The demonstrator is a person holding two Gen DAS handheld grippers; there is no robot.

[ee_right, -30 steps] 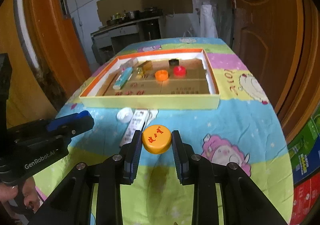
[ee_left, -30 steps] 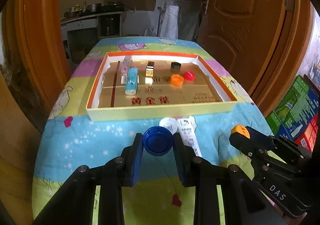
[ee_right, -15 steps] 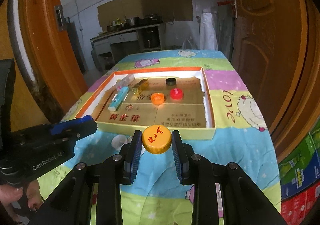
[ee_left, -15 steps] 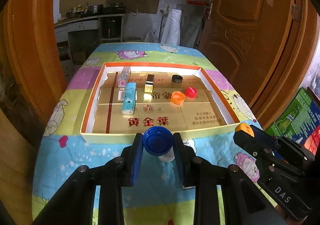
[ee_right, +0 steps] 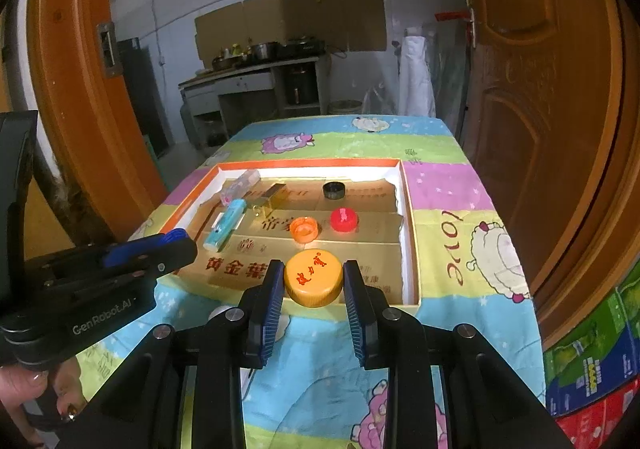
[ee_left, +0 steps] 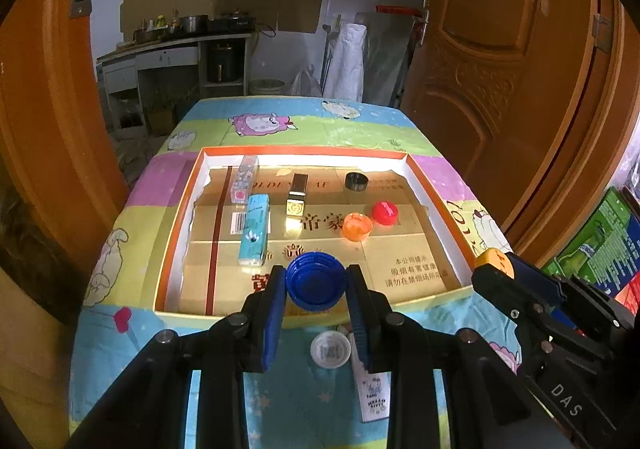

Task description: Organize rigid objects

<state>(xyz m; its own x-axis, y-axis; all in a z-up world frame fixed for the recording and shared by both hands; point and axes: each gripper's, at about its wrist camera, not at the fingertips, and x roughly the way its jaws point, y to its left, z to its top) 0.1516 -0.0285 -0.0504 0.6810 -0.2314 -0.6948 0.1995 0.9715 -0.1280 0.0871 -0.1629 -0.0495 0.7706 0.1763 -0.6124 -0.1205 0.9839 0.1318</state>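
Both grippers are loaded and hang over the near edge of the shallow cardboard tray w/ orange rim (ee_left: 436, 185), which sits on a cartoon-print tablecloth (ee_left: 280, 121).

Left gripper (ee_left: 316, 281): jaws clenched on a round blue plastic bottle cap (ee_left: 316, 285), hollow side facing the cam. Right gripper (ee_right: 314, 281): jaws clenched on a round yellow-orange plastic cap w/ red print (ee_right: 314, 277), top side up. Each cap is pinched at its sides, clear of the tray floor.

Already in the tray: small orange cap (ee_left: 357, 226) w/ red cap (ee_left: 385, 212) just beside it, black cap (ee_left: 356, 181) farther back; on the left side a light-blue box (ee_left: 254, 235), clear pink-printed box (ee_left: 244, 179), gold box (ee_left: 297, 195) in the middle.

Outside the tray, near side: white cap (ee_left: 330, 349) and a white printed box (ee_left: 374, 393), not yet sorted.

Step, as I judge it: carry phase, two caps en route to the tray. Next move prob. calls for taking each cap further in, toward the cap cluster on the right, lowering until it is close to the floor, then releasing. Blue one should keep clear of the light-blue box. After that, white cap + white box remain.
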